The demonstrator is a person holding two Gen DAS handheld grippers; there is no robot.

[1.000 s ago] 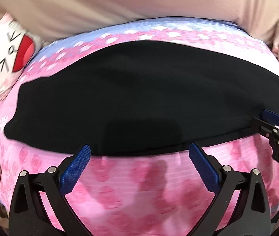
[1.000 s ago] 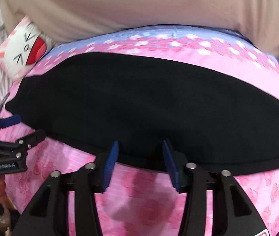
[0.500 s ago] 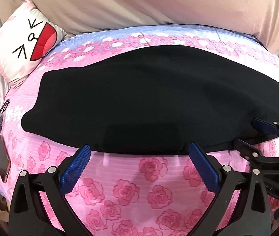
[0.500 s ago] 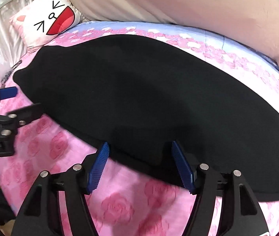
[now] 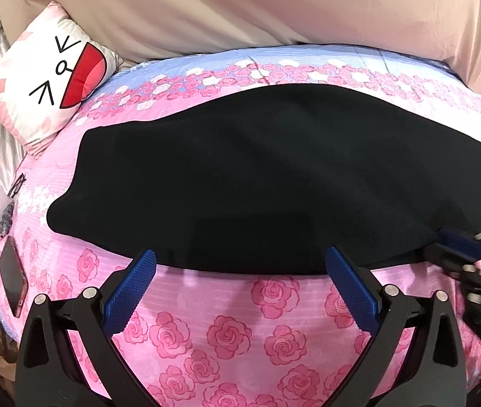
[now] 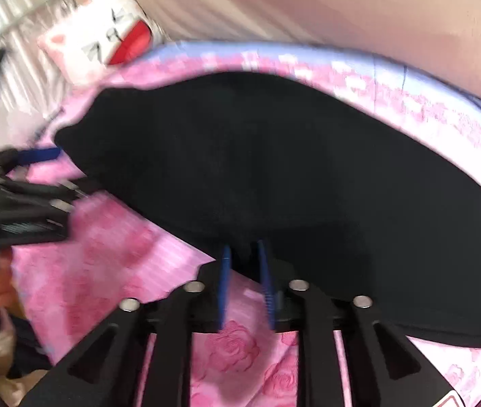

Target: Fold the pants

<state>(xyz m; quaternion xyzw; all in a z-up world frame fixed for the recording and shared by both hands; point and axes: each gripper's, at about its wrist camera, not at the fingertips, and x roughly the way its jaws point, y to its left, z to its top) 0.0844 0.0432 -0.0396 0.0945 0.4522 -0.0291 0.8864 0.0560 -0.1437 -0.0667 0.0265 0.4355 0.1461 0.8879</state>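
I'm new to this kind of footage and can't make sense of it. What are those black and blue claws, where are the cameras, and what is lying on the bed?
No robot here: a person holds a hand-held clamp tool in each hand, and a wide-angle camera on each tool looks along its two blue-padded fingers.

The left gripper stands wide open at the near edge of the black pants, which lie spread on the pink rose-print bedspread.

The right gripper has just been closing its fingers, and a fold of the pants' near edge sits between them. That picture is blurred.

A cartoon-face pillow and a phone lie at the left.
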